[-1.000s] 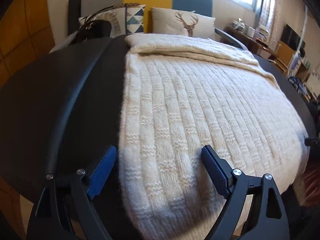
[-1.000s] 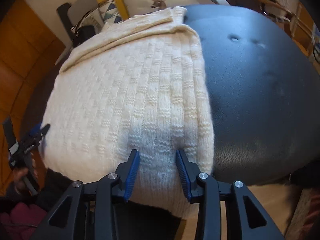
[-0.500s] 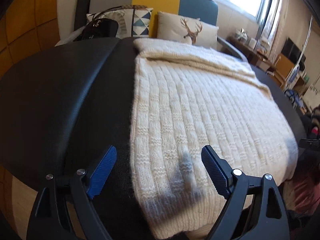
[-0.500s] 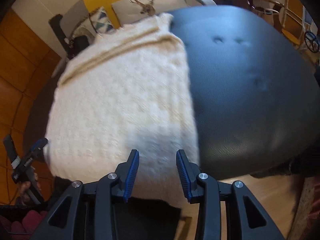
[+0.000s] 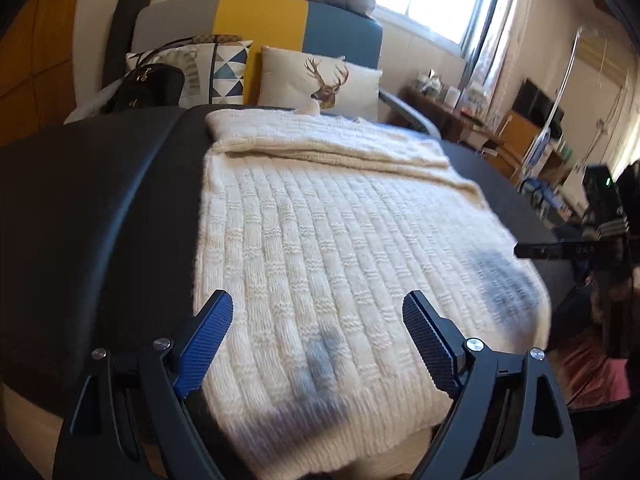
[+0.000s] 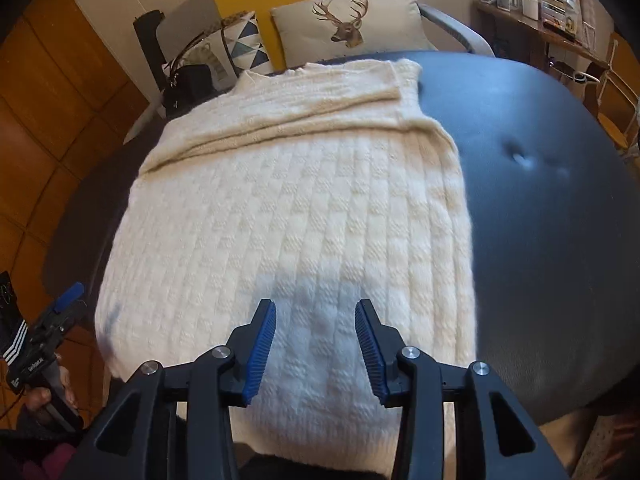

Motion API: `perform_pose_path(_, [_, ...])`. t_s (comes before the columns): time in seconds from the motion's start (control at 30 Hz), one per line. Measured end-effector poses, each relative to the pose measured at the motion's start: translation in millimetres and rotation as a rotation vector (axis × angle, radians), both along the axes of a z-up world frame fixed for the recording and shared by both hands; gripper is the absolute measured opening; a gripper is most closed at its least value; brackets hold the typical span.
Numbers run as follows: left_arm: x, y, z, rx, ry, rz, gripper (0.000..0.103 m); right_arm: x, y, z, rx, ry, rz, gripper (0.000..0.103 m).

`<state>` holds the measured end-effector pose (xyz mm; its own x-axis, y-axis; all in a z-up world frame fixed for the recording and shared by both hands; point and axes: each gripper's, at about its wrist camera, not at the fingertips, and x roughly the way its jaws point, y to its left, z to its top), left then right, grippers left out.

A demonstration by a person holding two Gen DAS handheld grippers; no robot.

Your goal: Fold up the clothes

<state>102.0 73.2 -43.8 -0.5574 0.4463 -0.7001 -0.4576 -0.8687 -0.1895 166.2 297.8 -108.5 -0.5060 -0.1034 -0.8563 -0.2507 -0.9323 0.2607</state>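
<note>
Lying flat on the dark padded counter (image 6: 560, 240), the cream knitted sweater (image 6: 304, 216) is spread ribbed side up, with a folded band of its own knit across the end farthest from the grippers. Its near hem hangs just over the counter's near edge.

The right gripper (image 6: 316, 344) hovers above the sweater's near hem. Its jaws are opening, spread partway, and the blue pads do not press on the knit.

The left gripper (image 5: 318, 340) is over the sweater's near-left corner. Its jaws stand wide apart, with nothing clamped between them.

Beyond the sweater's far end, a deer-print cushion (image 6: 352, 24) and a triangle-pattern cushion (image 5: 224, 72) rest against a grey, yellow and blue sofa back (image 5: 260, 20). A black handbag (image 5: 148, 88) sits beside the triangle-pattern cushion.
</note>
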Motion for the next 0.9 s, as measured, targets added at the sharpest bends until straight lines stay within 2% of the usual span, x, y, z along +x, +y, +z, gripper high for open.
perform_pose_path(0.1, [-21.5,14.3,-33.8,-0.099,-0.127,-0.005,0.089,-9.2,5.2,-26.9,0.038,-0.121,0.001,0.043])
perform_pose_path(0.13, [-18.5,16.3,-34.7,-0.119,-0.082,-0.002,0.089,-10.2,4.2,-30.0,0.055,-0.130,0.020,0.043])
perform_pose_path(0.17, [-15.6,20.1,-32.3,-0.147,-0.073,-0.010,0.089,-12.3,2.8,-30.6,0.064,-0.146,0.041,0.045])
perform_pose_path(0.23, [-12.1,19.4,-20.4,-0.130,-0.056,-0.012,0.089,-20.4,3.0,-22.6,0.059,-0.150,0.071,0.045])
perform_pose_path(0.33, [-13.5,14.2,4.8,-0.100,0.016,0.000,0.089,-41.0,8.2,0.1,0.064,-0.074,0.075,0.045])
perform_pose_path(0.4, [-22.2,11.5,9.3,-0.069,0.018,0.011,0.090,-56.3,12.7,9.5,0.062,-0.030,0.056,0.045])
perform_pose_path(0.43, [-28.4,13.5,1.4,-0.096,-0.008,0.015,0.090,-63.6,14.8,9.5,0.055,-0.025,0.044,0.045])
perform_pose_path(0.5, [-37.4,18.5,-15.2,-0.152,-0.040,0.014,0.090,-76.4,19.4,-4.5,0.041,-0.056,0.024,0.045])
perform_pose_path(0.57, [-42.4,24.2,-30.8,-0.202,-0.048,0.000,0.090,-90.4,18.8,-37.6,0.031,-0.155,0.008,0.045])
perform_pose_path(0.6, [-37.6,22.1,-27.5,-0.183,-0.049,-0.005,0.090,-88.1,17.1,-43.7,0.040,-0.165,0.015,0.045])
perform_pose_path(0.67, [-26.9,17.1,-19.0,-0.138,-0.052,-0.013,0.090,-74.9,10.3,-36.8,0.067,-0.119,0.042,0.045])
perform_pose_path(0.8, [-2.6,7.6,-9.9,-0.064,-0.050,-0.031,0.090,-26.2,0.8,-25.7,-0.014,-0.056,0.087,0.045])
perform_pose_path(0.83, [-0.4,9.2,-16.8,-0.082,-0.078,-0.042,0.090,-13.4,-2.9,-29.9,-0.019,-0.059,0.094,0.045])
perform_pose_path(0.9, [3.2,18.4,-32.4,-0.137,-0.045,-0.062,0.090,9.7,-10.0,-38.6,-0.014,-0.050,0.105,0.046])
